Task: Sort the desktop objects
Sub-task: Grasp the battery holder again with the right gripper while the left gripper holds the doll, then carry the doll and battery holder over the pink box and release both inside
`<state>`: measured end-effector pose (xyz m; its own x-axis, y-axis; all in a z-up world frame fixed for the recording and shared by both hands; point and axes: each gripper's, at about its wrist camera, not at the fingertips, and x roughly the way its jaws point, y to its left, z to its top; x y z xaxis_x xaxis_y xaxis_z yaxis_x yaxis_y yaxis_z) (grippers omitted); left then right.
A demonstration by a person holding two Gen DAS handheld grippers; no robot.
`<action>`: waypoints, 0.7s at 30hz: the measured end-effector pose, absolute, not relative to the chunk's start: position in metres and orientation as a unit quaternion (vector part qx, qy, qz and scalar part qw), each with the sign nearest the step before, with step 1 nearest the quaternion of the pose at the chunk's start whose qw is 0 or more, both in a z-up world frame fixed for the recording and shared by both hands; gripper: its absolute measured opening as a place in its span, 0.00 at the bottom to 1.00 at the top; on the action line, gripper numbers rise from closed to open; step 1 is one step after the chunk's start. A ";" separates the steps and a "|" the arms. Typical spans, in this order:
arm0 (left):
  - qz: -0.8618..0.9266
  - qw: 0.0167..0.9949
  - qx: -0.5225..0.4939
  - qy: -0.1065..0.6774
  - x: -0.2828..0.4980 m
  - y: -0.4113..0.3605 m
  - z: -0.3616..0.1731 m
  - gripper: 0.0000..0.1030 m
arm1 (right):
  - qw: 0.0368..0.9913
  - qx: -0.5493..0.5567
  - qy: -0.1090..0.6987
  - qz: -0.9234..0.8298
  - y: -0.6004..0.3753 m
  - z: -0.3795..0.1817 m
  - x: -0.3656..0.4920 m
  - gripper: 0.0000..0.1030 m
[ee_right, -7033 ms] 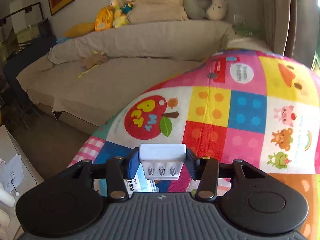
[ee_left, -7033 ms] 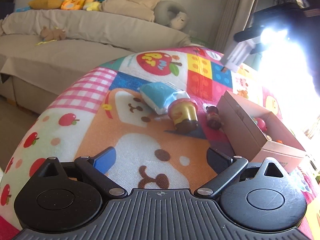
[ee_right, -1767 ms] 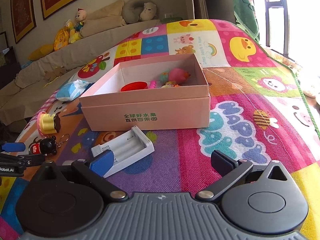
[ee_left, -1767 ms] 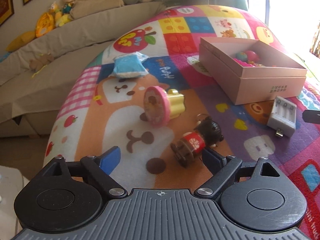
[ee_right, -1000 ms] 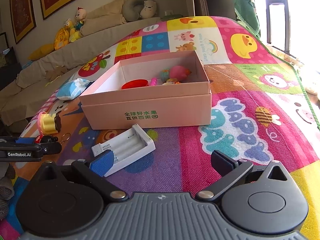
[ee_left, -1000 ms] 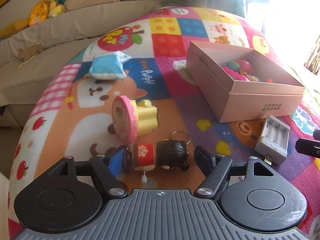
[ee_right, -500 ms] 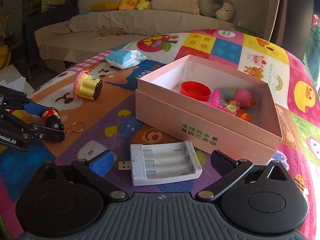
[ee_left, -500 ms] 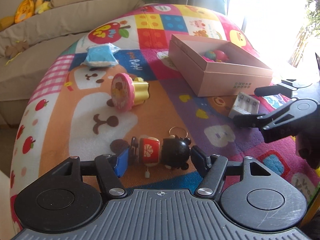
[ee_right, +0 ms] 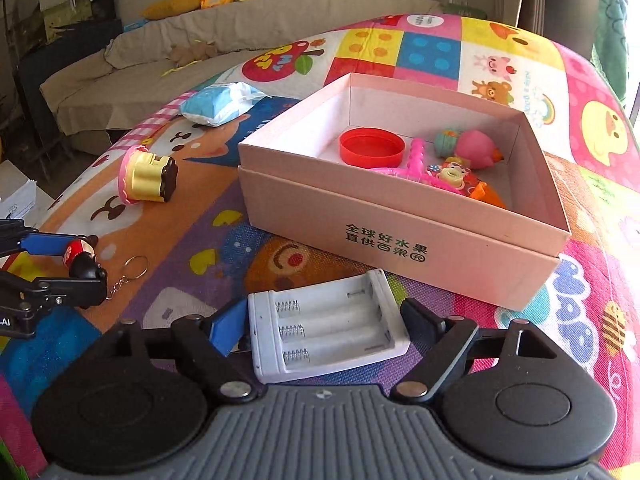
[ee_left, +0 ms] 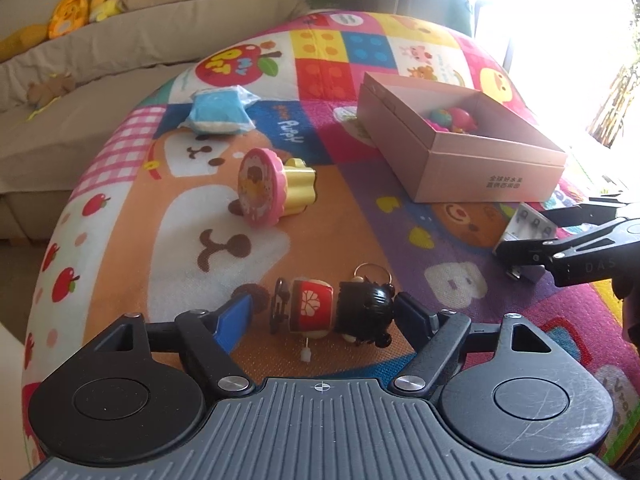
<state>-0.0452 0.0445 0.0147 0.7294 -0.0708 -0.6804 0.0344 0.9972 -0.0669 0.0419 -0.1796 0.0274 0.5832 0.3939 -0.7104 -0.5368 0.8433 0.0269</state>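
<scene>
A small doll keychain with a black head and red body lies on its side between the fingers of my left gripper. The jaws are close on it, but a gap shows at the blue pad. It also shows in the right wrist view. A white battery holder lies on the mat between the open fingers of my right gripper, without firm contact; it also shows in the left wrist view. The open pink box holds a red lid and small toys.
A pink and yellow toy cup lies on its side mid-mat. A blue and white packet lies further back. The colourful play mat curves down to a beige sofa with plush toys. Bright window at right.
My left gripper has closed in around the doll keychain. My right gripper has moved forward and narrowed, so the battery holder now lies between its fingers.
</scene>
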 end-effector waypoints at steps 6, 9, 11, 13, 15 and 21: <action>-0.038 0.936 0.002 0.350 -0.050 0.034 0.024 0.68 | 0.886 -0.093 0.380 0.249 -0.197 0.032 0.015 0.80; -0.058 0.948 0.009 0.312 -0.054 0.029 0.052 0.67 | 0.893 -0.097 0.364 0.247 -0.209 0.051 -0.002 0.77; -0.067 0.962 0.026 0.264 -0.056 0.024 0.079 0.68 | 0.912 -0.091 0.321 0.238 -0.221 0.082 -0.012 0.76; -0.078 0.975 0.043 0.205 -0.051 0.015 0.112 0.68 | 0.938 -0.070 0.259 0.222 -0.236 0.123 -0.019 0.76; -0.089 0.981 0.058 0.164 -0.042 0.005 0.135 0.68 | 0.956 -0.049 0.207 0.202 -0.247 0.156 -0.023 0.76; -0.118 0.979 0.082 0.146 0.020 -0.034 0.144 0.68 | 0.969 -0.031 0.158 0.187 -0.252 0.182 -0.012 0.76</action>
<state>0.0204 -0.0341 0.1435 0.9293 -0.2079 -0.3053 0.2560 0.9584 0.1264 -0.0115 -0.2522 0.1822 0.8804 0.3525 -0.3172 -0.3719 0.9283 -0.0006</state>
